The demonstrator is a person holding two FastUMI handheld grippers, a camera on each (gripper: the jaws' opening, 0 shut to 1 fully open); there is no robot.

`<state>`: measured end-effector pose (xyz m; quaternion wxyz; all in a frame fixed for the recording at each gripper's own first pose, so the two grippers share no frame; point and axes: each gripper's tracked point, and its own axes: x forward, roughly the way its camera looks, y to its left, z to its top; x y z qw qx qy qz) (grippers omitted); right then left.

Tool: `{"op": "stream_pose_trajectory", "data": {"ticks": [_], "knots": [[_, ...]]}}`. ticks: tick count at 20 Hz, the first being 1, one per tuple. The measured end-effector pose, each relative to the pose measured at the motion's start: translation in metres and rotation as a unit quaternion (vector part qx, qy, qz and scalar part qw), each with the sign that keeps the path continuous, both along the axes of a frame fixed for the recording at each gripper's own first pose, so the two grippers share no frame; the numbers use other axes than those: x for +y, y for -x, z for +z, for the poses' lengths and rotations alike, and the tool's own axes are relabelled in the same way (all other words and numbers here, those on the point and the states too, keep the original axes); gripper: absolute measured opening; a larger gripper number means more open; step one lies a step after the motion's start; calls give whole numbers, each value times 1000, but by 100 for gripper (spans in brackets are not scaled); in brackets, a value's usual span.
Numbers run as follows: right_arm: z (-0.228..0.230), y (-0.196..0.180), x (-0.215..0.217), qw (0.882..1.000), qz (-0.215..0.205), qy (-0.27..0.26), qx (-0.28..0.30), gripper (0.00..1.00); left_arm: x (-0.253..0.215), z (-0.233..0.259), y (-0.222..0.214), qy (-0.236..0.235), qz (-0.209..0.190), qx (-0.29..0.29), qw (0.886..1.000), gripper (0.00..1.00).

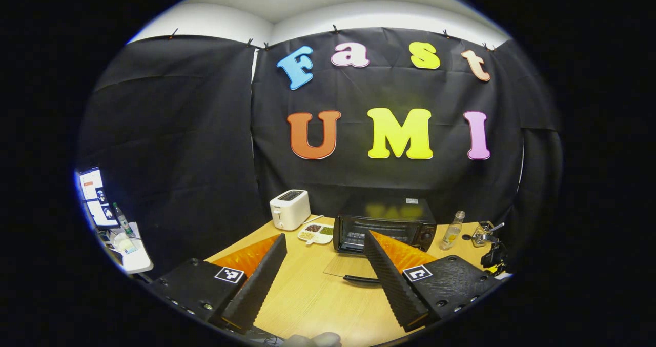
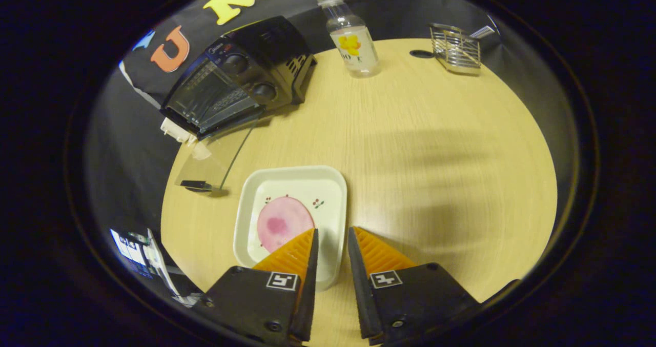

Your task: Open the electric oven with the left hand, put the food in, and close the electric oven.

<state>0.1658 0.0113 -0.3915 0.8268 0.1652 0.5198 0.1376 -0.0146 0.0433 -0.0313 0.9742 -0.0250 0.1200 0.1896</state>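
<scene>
Oven door (image 1: 353, 266) lies folded down flat onto the wooden table (image 1: 312, 296), its dark handle (image 1: 361, 280) at the near edge, and the black electric oven (image 1: 385, 226) stands open behind it with its wire rack visible inside. In the left gripper view the left gripper (image 1: 325, 237) hovers over the table in front of the oven, its jaws spread wide and holding nothing. A white toaster (image 1: 290, 209) stands to the left of the oven, a divided snack dish (image 1: 316, 232) sits between the two, and a clear bottle (image 1: 452, 230) and a wire rack (image 1: 482, 233) are off to the oven's right. In the right gripper view the right gripper (image 2: 331, 230) reaches over the near rim of a white square plate (image 2: 290, 183); its jaws stand a narrow gap apart around that rim, and whether they press on it cannot be told. A round pink slice of food (image 2: 282, 223) lies on the plate, partly under one finger. The plate rests on the table just beside the lowered glass door, near the oven.
</scene>
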Motion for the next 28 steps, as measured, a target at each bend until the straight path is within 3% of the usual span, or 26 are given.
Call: {"op": "stream_pose_trajectory", "data": {"ticks": [6, 9, 14, 18, 21, 22, 28], "knots": [[-3, -2, -9, 995, -19, -8, 95, 3, 3, -9, 5, 22, 36, -1, 999, 96], [-3, -4, -9, 992, -10, -24, 124, 6, -1, -9, 7, 26, 45, -6, 999, 96], [-3, -5, -10, 988, 5, -56, 141, 3, -4, -12, 6, 23, 51, -12, 998, 96], [2, -4, -10, 980, 2, -140, 144, 4, -6, -12, 7, 21, 49, -13, 998, 96], [2, -6, -9, 976, -16, -174, 132, 0, -5, -15, 4, 12, 42, 1, 999, 96], [2, -7, -10, 975, -28, -178, 128, 4, -5, -13, 2, 9, 36, 3, 999, 96], [21, -18, -19, 976, -83, -186, 79, 0, -9, -15, -21, 10, -2, 5, 1000, 97]]}}
